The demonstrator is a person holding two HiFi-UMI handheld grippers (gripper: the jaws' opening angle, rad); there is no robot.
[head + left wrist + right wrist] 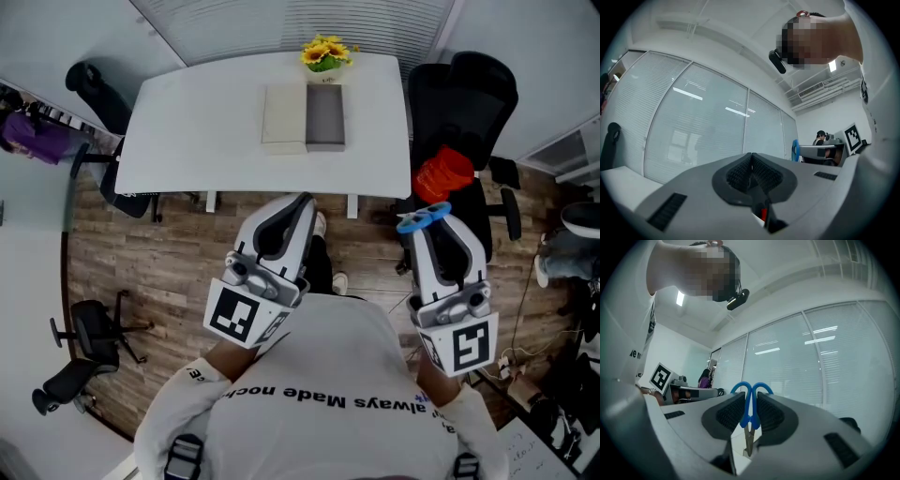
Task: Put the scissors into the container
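Blue-handled scissors (750,405) sit clamped between the pads of my right gripper (751,414), handles pointing forward, metal blades back toward the camera. In the head view the blue handles (424,217) poke out past the right gripper (441,230), held above the wooden floor in front of the table. My left gripper (298,208) is shut with nothing in it; in its own view the ribbed pads (740,172) meet. The container (324,116), a shallow grey open box, lies on the white table (187,131) with its cream lid (284,118) beside it on the left.
Yellow flowers (325,52) stand behind the container at the table's far edge. A black office chair (464,103) with a red thing (444,174) on it stands right of the table. More black chairs (94,94) stand at the left. Both gripper views point up at glass walls with blinds.
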